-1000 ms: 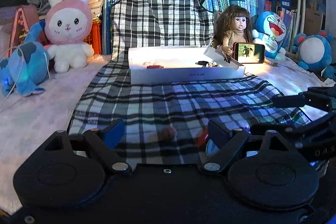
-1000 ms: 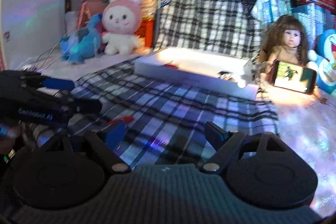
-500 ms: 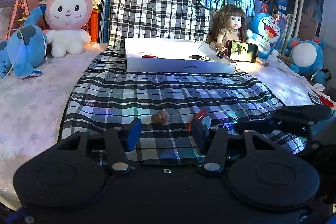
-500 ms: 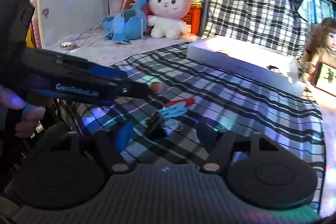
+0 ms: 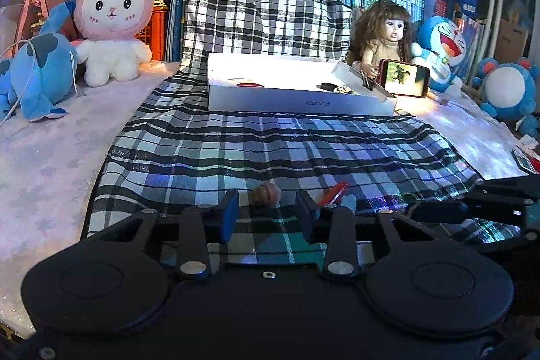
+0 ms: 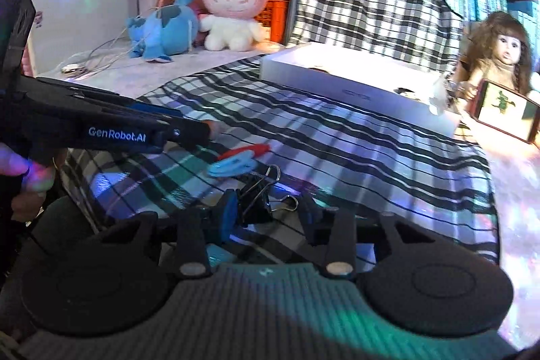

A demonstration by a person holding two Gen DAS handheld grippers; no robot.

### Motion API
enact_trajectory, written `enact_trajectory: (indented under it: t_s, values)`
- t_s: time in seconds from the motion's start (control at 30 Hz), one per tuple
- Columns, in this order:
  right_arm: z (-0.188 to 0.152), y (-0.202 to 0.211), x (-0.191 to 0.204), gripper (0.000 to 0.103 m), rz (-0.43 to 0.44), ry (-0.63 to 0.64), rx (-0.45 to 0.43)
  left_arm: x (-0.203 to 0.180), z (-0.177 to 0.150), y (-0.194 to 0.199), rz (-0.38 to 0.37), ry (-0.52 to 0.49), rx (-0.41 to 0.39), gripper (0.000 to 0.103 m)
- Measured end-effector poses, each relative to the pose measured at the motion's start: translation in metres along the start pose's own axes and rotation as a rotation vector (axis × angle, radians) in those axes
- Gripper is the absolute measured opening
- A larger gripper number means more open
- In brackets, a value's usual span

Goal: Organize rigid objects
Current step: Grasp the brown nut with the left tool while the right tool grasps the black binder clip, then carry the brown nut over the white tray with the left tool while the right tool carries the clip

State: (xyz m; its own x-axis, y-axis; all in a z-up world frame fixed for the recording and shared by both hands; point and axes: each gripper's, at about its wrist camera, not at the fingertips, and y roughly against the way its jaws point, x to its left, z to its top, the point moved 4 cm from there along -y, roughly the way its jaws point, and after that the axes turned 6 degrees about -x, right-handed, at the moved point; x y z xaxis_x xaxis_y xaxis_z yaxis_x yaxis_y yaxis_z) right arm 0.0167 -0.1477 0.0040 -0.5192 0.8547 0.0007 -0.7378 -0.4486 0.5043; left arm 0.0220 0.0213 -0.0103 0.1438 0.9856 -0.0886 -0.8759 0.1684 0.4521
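A small brown round object (image 5: 265,194) lies on the plaid cloth (image 5: 270,150), just ahead of my open left gripper (image 5: 268,211), between its fingertips. A red stick (image 5: 334,191) and a blue piece (image 6: 233,164) lie to its right. A black binder clip (image 6: 258,201) lies between the fingertips of my open right gripper (image 6: 270,213). The left gripper also shows in the right wrist view (image 6: 206,132), with the brown object at its tip. A white box (image 5: 300,90) with small items inside stands further back.
Plush rabbit (image 5: 113,19) and blue plush (image 5: 33,73) stand at the left. A doll (image 5: 384,39), a phone (image 5: 405,78) and blue plush toys (image 5: 509,93) stand at the right. Books and a draped plaid cloth fill the back.
Both grippers have moved down and in towards the near edge of the cloth. The left one has narrowed around the brown object. The right one now straddles the binder clip.
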Motion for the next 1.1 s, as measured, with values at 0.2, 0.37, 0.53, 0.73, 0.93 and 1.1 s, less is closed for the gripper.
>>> enact_trajectory:
  t_s: [0.2,0.37,0.53,0.73,0.93,1.1]
  values:
    - [-0.003,0.003,-0.020,0.046,-0.068,-0.034,-0.001,-0.002,0.000,-0.012,0.013,0.006,0.002,0.033]
    - [-0.003,0.002,-0.034,0.058,-0.117,-0.053,-0.003,-0.004,-0.002,-0.021,0.004,0.021,0.015,0.023]
    - [-0.005,0.004,-0.040,0.066,-0.120,-0.076,-0.006,-0.006,-0.004,-0.025,0.005,0.013,0.010,0.022]
    - [-0.007,0.003,-0.041,0.070,-0.125,-0.082,-0.007,-0.008,-0.003,-0.030,0.016,0.005,0.009,0.022]
    - [-0.008,-0.001,-0.040,0.070,-0.128,-0.087,-0.012,-0.012,-0.004,-0.037,0.028,-0.026,0.005,0.022]
    - [-0.011,0.001,-0.038,0.050,-0.138,-0.113,-0.032,-0.011,-0.003,-0.041,0.027,0.000,-0.001,0.022]
